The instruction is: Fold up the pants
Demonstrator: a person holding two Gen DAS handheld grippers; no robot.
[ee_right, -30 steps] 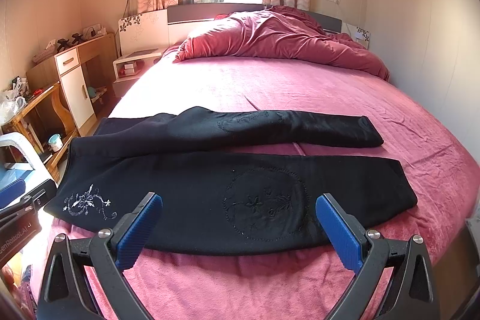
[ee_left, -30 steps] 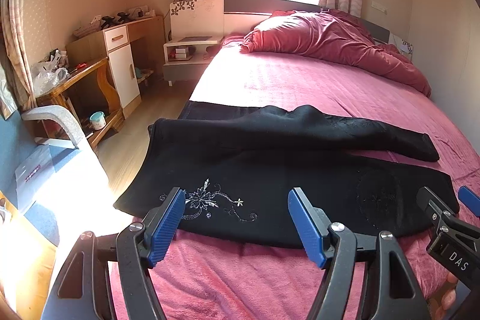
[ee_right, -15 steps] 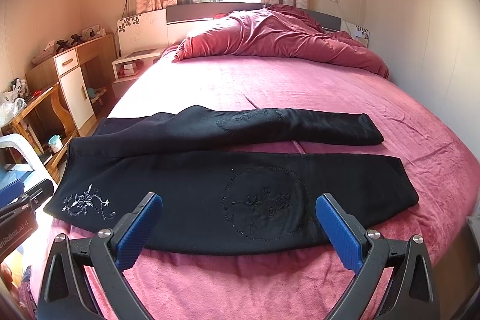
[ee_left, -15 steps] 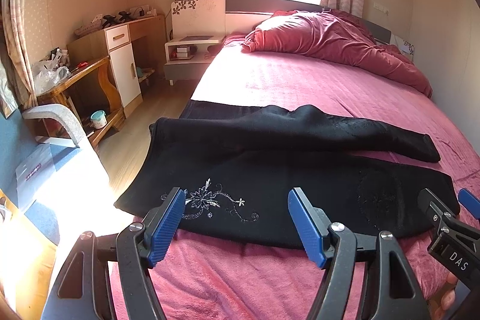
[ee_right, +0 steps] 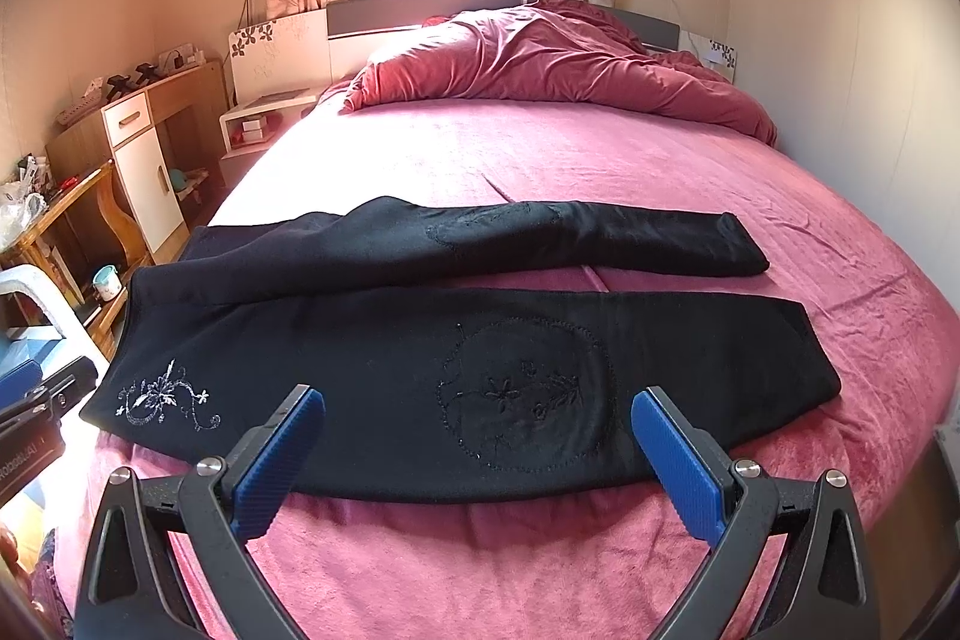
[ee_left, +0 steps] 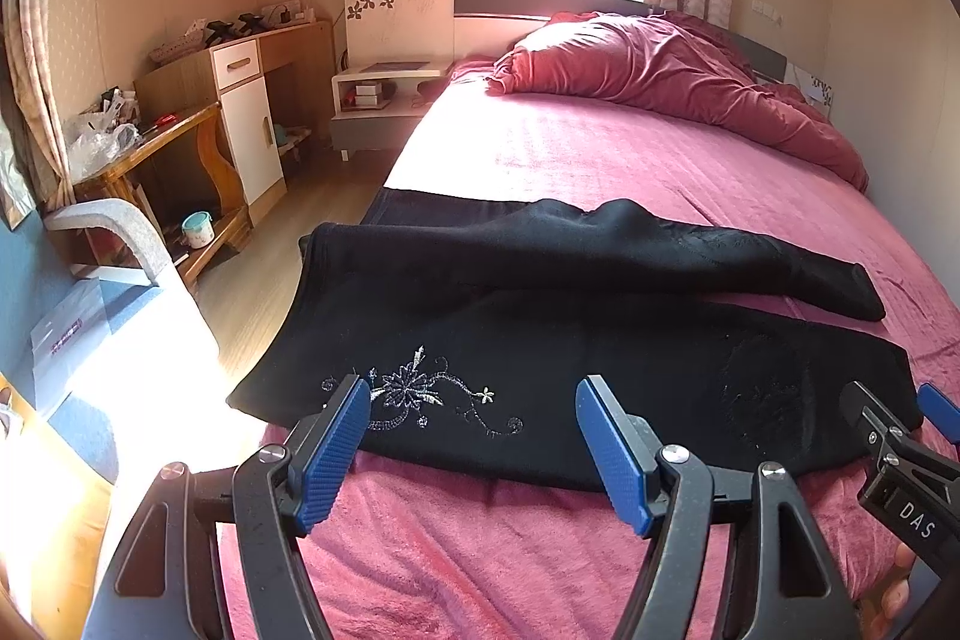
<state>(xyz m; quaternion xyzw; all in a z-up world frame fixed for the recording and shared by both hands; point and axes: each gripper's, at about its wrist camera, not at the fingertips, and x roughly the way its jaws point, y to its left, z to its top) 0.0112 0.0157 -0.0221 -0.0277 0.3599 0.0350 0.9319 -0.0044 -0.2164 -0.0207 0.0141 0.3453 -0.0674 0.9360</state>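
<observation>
The black pants lie flat on the bed, long axis crosswise to both claws: waistband toward the bed's left edge, leg cuffs toward its right. The near leg lies directly ahead of both claws; the far leg lies beyond it, angled slightly away.

The left claw is spread and empty, poised over the near edge of the pants beside the white floral embroidery (waist end). The right claw is likewise spread and empty, facing the circular stitched motif at mid-leg. Judged from this layout, each claw is nearest its own end, and the near leg edge is the likely grasp line.
</observation>
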